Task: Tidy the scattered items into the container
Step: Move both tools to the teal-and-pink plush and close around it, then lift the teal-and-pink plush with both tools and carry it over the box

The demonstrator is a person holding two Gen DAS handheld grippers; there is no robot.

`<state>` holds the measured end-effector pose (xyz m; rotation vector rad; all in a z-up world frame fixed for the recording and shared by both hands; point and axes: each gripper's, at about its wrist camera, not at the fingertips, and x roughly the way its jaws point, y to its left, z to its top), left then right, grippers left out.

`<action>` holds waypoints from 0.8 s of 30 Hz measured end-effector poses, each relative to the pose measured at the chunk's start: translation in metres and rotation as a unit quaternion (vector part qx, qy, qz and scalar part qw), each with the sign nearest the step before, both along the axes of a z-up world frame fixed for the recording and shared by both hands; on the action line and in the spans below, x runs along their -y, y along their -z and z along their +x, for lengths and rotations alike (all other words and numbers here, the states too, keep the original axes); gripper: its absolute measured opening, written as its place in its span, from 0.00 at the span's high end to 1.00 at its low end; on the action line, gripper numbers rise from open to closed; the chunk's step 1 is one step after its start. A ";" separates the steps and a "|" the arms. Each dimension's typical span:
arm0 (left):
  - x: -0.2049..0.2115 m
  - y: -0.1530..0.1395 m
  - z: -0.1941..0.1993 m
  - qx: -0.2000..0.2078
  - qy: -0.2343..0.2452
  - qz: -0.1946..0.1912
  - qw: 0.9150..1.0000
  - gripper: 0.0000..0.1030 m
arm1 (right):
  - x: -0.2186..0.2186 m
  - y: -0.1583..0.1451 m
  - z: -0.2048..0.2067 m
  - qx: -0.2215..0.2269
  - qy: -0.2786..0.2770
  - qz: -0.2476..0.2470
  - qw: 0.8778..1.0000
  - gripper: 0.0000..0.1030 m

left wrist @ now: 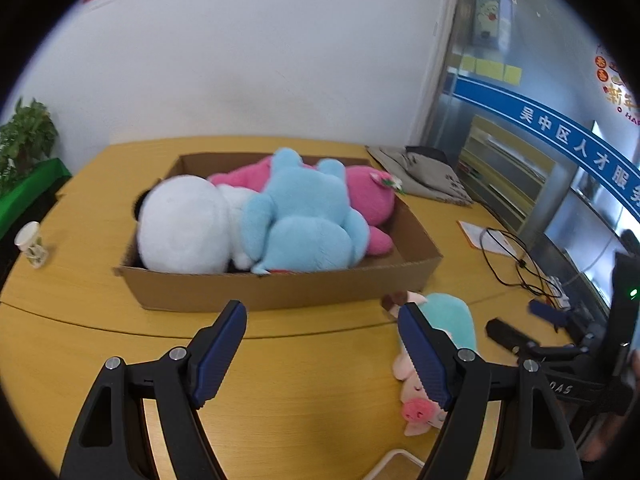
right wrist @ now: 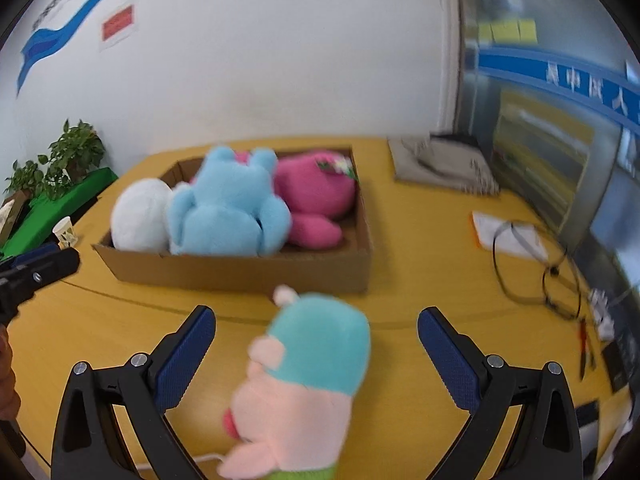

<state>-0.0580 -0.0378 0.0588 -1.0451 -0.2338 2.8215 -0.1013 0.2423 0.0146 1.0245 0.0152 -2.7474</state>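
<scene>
**Inspector:** Now, edges and clearance first.

**Assistant:** Cardboard box sits mid-frame on the yellow table, its near wall facing both cameras. A strip of bare tabletop runs between that wall and the left gripper, whose jaws stand wide apart with nothing between them. A paper cup stands at the left edge of the frame; black cables lie at the right.

**Inspector:** And the right gripper?

**Assistant:** Right gripper is also spread open. The pig plush lies on the table between its fingers, touching neither pad, just short of the box's near wall.

**Inspector:** Appearance of the plush?

**Assistant:** Pale pink body, teal hood, red mouth; blurred in the right wrist view. The box already holds a white plush, a blue plush and a pink plush, piled above its rim.
</scene>
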 end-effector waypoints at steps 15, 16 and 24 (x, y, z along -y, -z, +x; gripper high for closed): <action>-0.070 0.069 -0.066 0.123 0.103 0.050 0.986 0.24 | -0.005 0.093 -0.001 0.127 -0.085 -0.120 0.981 0.16; -0.075 0.074 -0.068 0.130 0.117 0.056 0.983 0.24 | -0.002 0.092 0.003 0.121 -0.092 -0.112 0.982 0.17; -0.080 0.098 -0.079 0.165 0.137 0.120 0.969 0.21 | 0.006 0.094 0.012 0.111 -0.120 -0.091 0.982 0.21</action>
